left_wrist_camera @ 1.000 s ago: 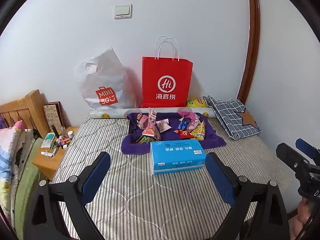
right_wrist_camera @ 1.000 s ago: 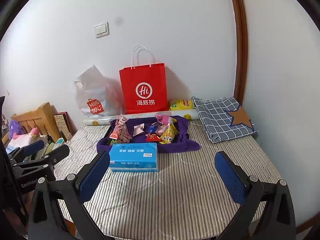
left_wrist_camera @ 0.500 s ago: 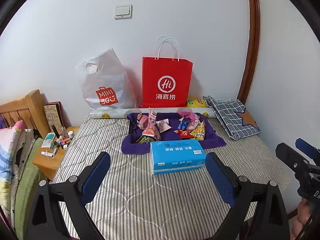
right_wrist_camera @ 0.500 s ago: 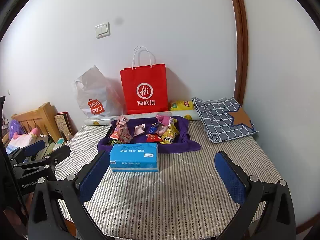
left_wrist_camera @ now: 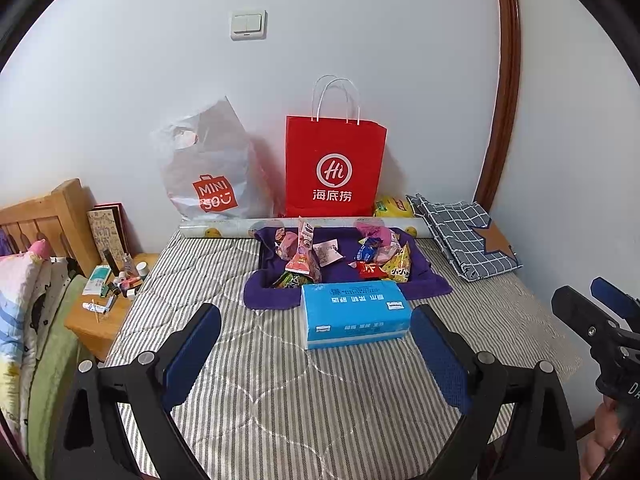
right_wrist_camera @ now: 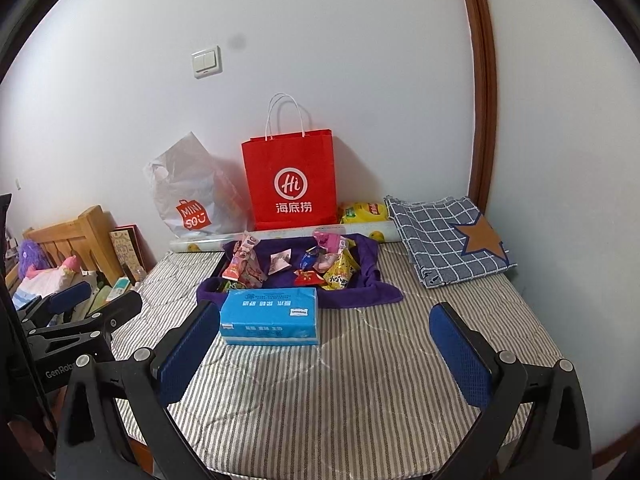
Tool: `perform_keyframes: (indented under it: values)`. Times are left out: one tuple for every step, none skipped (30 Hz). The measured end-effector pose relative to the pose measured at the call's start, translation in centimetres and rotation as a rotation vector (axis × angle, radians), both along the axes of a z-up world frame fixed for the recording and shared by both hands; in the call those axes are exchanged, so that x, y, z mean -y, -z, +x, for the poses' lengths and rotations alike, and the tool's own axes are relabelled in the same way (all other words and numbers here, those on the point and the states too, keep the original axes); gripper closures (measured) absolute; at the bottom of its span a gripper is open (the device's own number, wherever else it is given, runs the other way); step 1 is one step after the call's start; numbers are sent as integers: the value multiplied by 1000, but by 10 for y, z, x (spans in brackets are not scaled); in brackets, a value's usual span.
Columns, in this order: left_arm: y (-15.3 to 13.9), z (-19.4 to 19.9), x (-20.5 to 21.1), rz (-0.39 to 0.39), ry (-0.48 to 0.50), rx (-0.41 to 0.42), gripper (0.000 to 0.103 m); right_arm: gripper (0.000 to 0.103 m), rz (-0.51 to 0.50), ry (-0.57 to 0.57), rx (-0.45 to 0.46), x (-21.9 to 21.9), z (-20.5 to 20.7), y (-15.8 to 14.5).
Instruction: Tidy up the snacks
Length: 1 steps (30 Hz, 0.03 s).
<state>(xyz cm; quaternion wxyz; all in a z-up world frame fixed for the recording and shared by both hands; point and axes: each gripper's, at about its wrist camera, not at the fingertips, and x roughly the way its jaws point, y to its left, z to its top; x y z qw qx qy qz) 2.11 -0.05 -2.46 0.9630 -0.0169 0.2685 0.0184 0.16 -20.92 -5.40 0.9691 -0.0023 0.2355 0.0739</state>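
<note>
Both tools hang above the near end of the striped mattress [left_wrist_camera: 320, 400], each with its blue-padded jaws spread wide and gripping nothing: the left gripper [left_wrist_camera: 316, 354] and the right gripper [right_wrist_camera: 326, 354]. Just past them lies a blue tissue pack [left_wrist_camera: 354, 314]. Right behind it, touching its far edge, a purple cloth-lined tray [left_wrist_camera: 420, 276] holds the heap of snacks [left_wrist_camera: 344, 252]. Against the wall stand a red paper bag [left_wrist_camera: 334, 168] and a white plastic bag [left_wrist_camera: 208, 172]. Only the left camera shows the cluttered wooden bedside stand [left_wrist_camera: 100, 320]; only the right camera shows a purple plush toy [right_wrist_camera: 34, 254] by the headboard.
</note>
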Motion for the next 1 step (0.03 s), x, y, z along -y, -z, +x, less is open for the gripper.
perform_keyframes:
  values:
    - [-1, 0, 0, 2, -6, 8, 7, 0, -2, -1, 1, -1, 0, 0]
